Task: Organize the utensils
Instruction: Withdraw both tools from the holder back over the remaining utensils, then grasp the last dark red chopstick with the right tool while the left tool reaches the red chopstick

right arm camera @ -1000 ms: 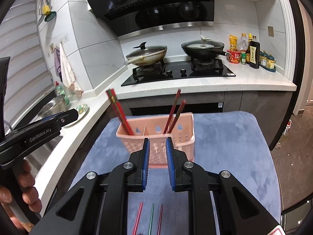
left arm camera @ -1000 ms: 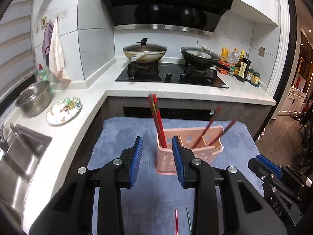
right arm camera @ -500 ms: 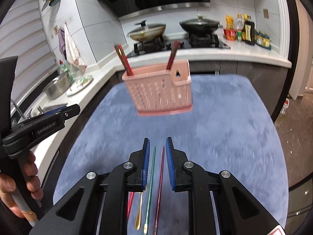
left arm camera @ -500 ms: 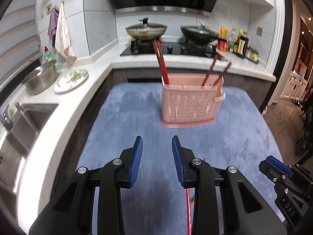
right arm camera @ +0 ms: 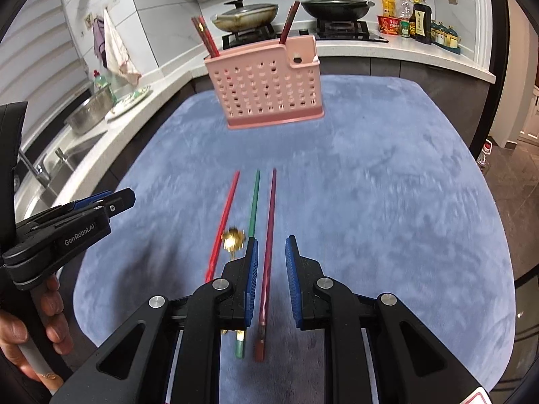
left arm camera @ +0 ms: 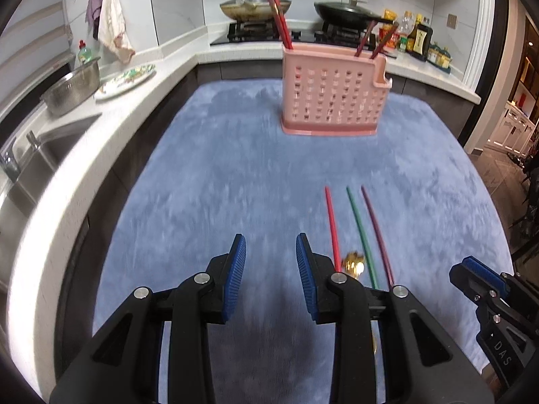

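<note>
My right gripper (right arm camera: 271, 256) hangs low over the blue mat (right arm camera: 387, 202), its blue pads parted a little way with nothing clamped. The maroon chopstick (right arm camera: 269, 235) lies on the mat and runs straight through the gap between the pads, touching neither as far as I can tell. Just left of it, partly under my left pad, lies the green chopstick (right arm camera: 254, 202), and left again the red chopstick (right arm camera: 224, 222). All three lie side by side, pointing away from me toward the basket. A gold spoon bowl (right arm camera: 233, 238) glints between the red and green sticks; its handle is hidden under my gripper.

My left gripper (left arm camera: 270, 259) hovers over bare mat to the left of the sticks, pads wide apart and empty. From there the red chopstick (left arm camera: 331, 225) sits just beside my right pad, then the spoon (left arm camera: 353, 266), the green stick (left arm camera: 360, 229) and the maroon one (left arm camera: 375, 229).

Farther out, the pink basket (right arm camera: 269, 84) stands upright near the mat's far edge. Red chopsticks (right arm camera: 204, 37) lean out of its left end and darker ones (right arm camera: 289, 22) out of its right part.

Beyond the tabletop runs a white counter (left arm camera: 235, 50) with a stove, two lidded pans (right arm camera: 247, 13), bottles (right arm camera: 414, 17), a steel bowl (left arm camera: 72, 86), a plate (left arm camera: 126, 75) and a sink (left arm camera: 30, 165).
</note>
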